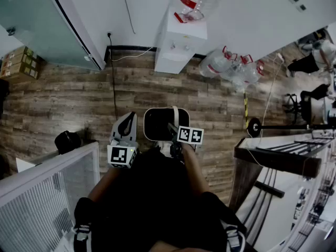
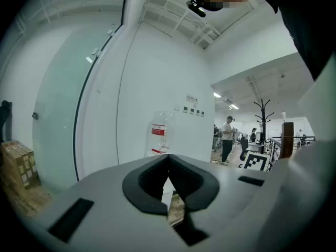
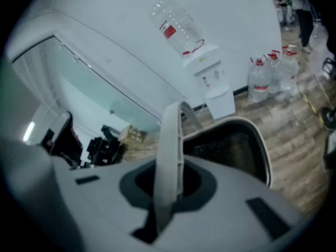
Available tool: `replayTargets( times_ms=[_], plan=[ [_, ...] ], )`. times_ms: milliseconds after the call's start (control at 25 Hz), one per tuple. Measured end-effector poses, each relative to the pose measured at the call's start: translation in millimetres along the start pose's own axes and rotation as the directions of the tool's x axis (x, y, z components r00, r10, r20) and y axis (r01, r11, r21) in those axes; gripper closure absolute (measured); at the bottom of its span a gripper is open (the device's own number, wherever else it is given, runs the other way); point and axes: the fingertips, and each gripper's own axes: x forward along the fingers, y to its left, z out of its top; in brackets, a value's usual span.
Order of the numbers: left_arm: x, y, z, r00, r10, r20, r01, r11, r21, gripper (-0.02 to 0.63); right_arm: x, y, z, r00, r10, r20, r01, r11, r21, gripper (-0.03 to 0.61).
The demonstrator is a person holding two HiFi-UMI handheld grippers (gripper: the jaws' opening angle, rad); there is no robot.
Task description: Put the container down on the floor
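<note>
The container (image 1: pixel 157 124) is a white bin with a dark inside and a white bail handle (image 1: pixel 175 114). It hangs above the wooden floor (image 1: pixel 63 98) in front of the person. My right gripper (image 1: pixel 172 128) is shut on that handle; in the right gripper view the handle (image 3: pixel 170 140) runs up between the pads and the container's rim (image 3: pixel 262 140) hangs beyond my right gripper (image 3: pixel 169 185). My left gripper (image 1: pixel 126 122) is just left of the bin, apart from it. In its own view my left gripper (image 2: pixel 168 164) is shut, with nothing between the jaws.
A white water dispenser (image 1: pixel 181 41) stands at the far wall, with several water jugs (image 1: pixel 231 67) on the floor to its right. Cardboard boxes (image 1: pixel 21 62) sit far left by a glass wall. A mesh partition (image 1: pixel 47 193) is near left, a railing (image 1: pixel 278 159) right.
</note>
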Motion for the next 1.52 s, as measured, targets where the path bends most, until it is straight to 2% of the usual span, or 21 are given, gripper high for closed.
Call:
replayTargets(
  times_ms=[200, 720, 920, 1240, 1520],
  plan=[
    [-1, -6, -4, 1.000, 0.006, -0.004, -0.006, 1.000, -0.018, 0.586, -3, 1, 1, 1.000, 0.008, 0.001, -0.008, 1.000, -0.008, 0.540],
    [-3, -29, -2, 0.999, 0.041, -0.002, -0.041, 0.999, 0.005, 0.586, -14, 0, 0, 0.998, 0.066, -0.016, -0.066, 0.998, -0.012, 0.540],
    [2, -48, -2, 0.998, 0.066, -0.002, -0.066, 0.998, -0.016, 0.584, -23, -6, 0, 0.996, 0.087, -0.032, -0.087, 0.996, -0.026, 0.540],
    [2, -69, -2, 0.991, 0.137, 0.008, -0.137, 0.991, 0.001, 0.586, -26, -28, 8, 0.991, 0.110, -0.070, -0.114, 0.992, -0.047, 0.538],
    [15, -60, -7, 0.986, 0.168, 0.012, -0.168, 0.986, -0.009, 0.586, -22, -39, 25, 0.993, 0.103, -0.064, -0.107, 0.993, -0.056, 0.538]
  ],
)
